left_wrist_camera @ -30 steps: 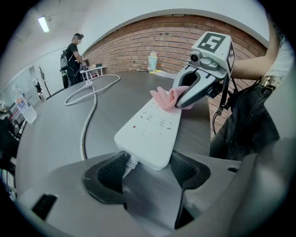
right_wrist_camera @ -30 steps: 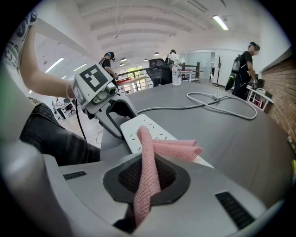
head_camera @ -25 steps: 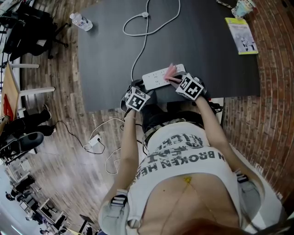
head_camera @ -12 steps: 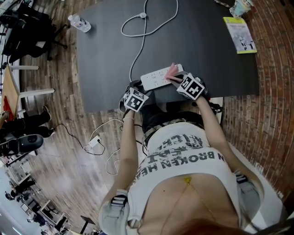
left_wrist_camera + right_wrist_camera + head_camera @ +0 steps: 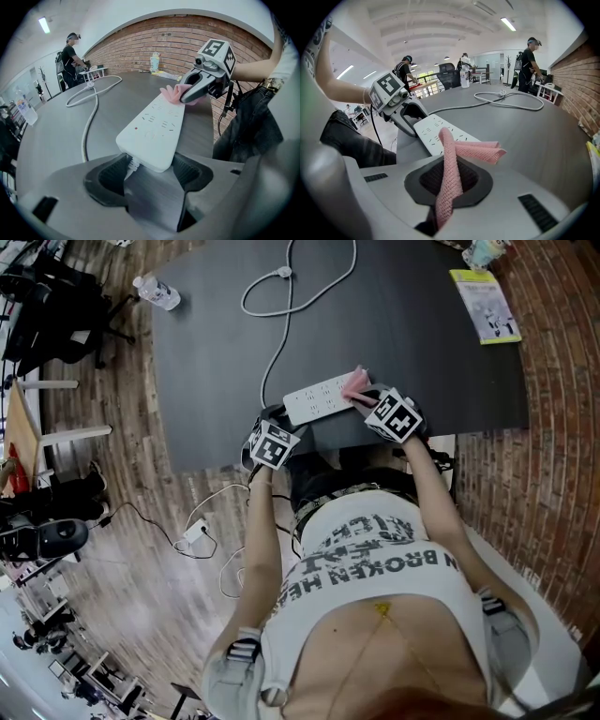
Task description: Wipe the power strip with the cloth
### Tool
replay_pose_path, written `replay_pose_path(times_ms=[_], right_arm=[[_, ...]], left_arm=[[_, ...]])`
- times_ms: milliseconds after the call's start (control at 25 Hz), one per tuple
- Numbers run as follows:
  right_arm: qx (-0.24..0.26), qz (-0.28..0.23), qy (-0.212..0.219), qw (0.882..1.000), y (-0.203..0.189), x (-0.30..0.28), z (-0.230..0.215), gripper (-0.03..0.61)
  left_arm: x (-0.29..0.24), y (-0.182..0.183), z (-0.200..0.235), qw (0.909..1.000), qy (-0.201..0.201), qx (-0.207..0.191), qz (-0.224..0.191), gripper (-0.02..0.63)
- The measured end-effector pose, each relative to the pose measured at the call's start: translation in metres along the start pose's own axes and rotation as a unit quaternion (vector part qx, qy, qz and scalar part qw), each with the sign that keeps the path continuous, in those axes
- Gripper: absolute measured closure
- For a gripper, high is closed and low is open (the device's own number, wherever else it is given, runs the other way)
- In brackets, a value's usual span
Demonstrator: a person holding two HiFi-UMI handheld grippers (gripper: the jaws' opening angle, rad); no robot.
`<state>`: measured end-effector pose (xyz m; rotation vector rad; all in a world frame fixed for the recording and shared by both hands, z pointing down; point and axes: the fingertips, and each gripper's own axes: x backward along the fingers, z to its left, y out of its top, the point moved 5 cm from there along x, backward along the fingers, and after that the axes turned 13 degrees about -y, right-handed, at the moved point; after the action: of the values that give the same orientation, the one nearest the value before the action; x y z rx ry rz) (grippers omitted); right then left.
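Observation:
A white power strip (image 5: 321, 398) lies on the dark table (image 5: 422, 362) near its front edge, its white cord (image 5: 277, 343) running away across the top. My left gripper (image 5: 278, 427) is shut on the strip's cord end, and the strip (image 5: 154, 124) sits clamped between the jaws of that gripper (image 5: 150, 169). My right gripper (image 5: 371, 402) is shut on a pink cloth (image 5: 354, 383). The cloth (image 5: 449, 173) rises from the jaws of the right gripper (image 5: 449, 182), and its folded end rests over the strip's far end (image 5: 436, 132).
A water bottle (image 5: 155, 292) stands at the table's far left corner. A yellow-green booklet (image 5: 485, 306) and a cup (image 5: 483, 251) lie at the far right. The cord loops (image 5: 309, 282) across the table's middle. People stand in the background beyond the table.
The right gripper and the cloth have slid slightly toward the strip's right end. The left gripper still holds the cord end.

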<state>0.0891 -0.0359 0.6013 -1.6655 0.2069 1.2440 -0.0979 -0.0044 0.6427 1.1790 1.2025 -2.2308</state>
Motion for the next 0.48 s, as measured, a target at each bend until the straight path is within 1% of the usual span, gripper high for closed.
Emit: replay_pose_path(times_ms=[280,480], right_arm=[[0.005,0.000,-0.010,1.000,-0.002,0.002,-0.001,0.563],[-0.013,0.005,-0.017,1.000,-0.008,0.005,-0.010,0.562]], left_arm=[[-0.001,0.000,0.000,1.0000,0.002,-0.002,-0.001,0.322],[-0.001,0.000,0.001,1.0000,0.002,-0.001,-0.001,0.322]])
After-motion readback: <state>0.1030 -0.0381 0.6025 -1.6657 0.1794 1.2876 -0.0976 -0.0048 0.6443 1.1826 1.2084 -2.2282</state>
